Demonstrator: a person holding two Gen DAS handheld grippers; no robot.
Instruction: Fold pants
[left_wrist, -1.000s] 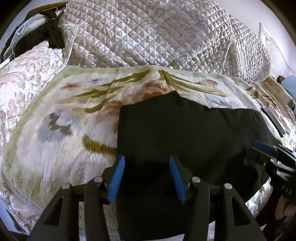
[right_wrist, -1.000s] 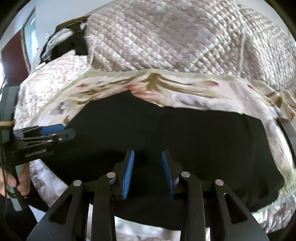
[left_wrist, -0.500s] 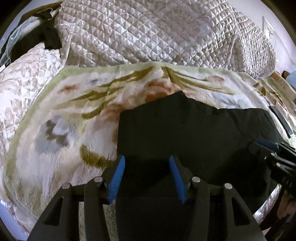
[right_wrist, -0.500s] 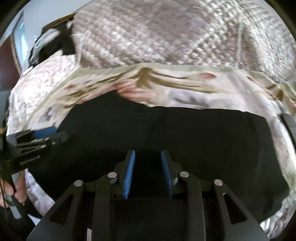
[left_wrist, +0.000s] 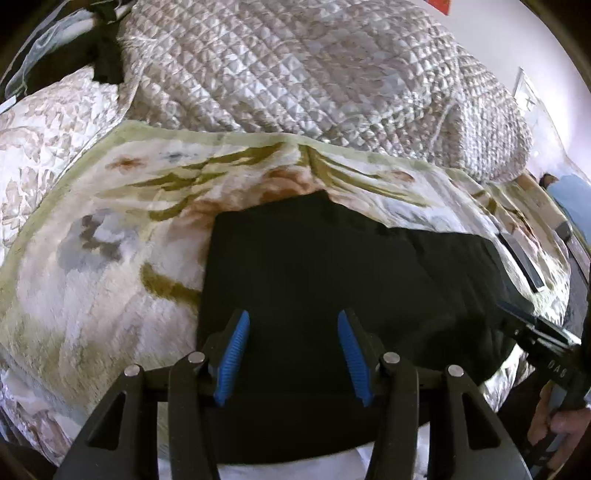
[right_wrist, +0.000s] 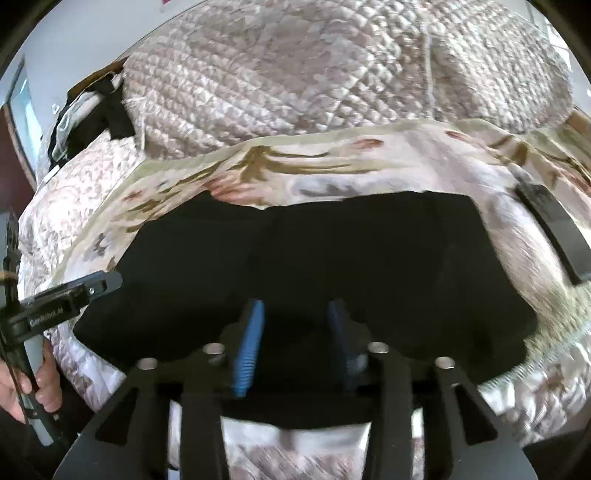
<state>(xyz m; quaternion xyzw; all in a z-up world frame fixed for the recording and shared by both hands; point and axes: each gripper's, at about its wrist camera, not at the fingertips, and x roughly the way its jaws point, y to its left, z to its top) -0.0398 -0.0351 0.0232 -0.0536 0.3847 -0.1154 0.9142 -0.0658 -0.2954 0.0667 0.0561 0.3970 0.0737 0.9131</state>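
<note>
Black pants (left_wrist: 332, 266) lie folded into a wide flat rectangle on a floral blanket (left_wrist: 92, 258) on the bed. My left gripper (left_wrist: 291, 317) hovers over their left near part, jaws apart, nothing pinched between the blue pads. In the right wrist view the pants (right_wrist: 369, 251) fill the middle. My right gripper (right_wrist: 295, 304) is over their near edge with its jaws opening, the dark cloth lying below and between the pads, not pressed. Each gripper shows in the other's view: the right gripper (left_wrist: 535, 332) at the pants' right end, the left gripper (right_wrist: 74, 291) at their left end.
A heaped quilted bedspread (left_wrist: 314, 74) rises behind the blanket. A dark flat slab (right_wrist: 557, 229) lies on the blanket right of the pants. Dark clothes (left_wrist: 103, 55) sit at the far left. A hand (right_wrist: 37, 387) holds the left gripper's handle.
The right gripper's jaws have widened, and it has shifted sideways and rolled over the pants. The left gripper and the pants look almost unchanged.
</note>
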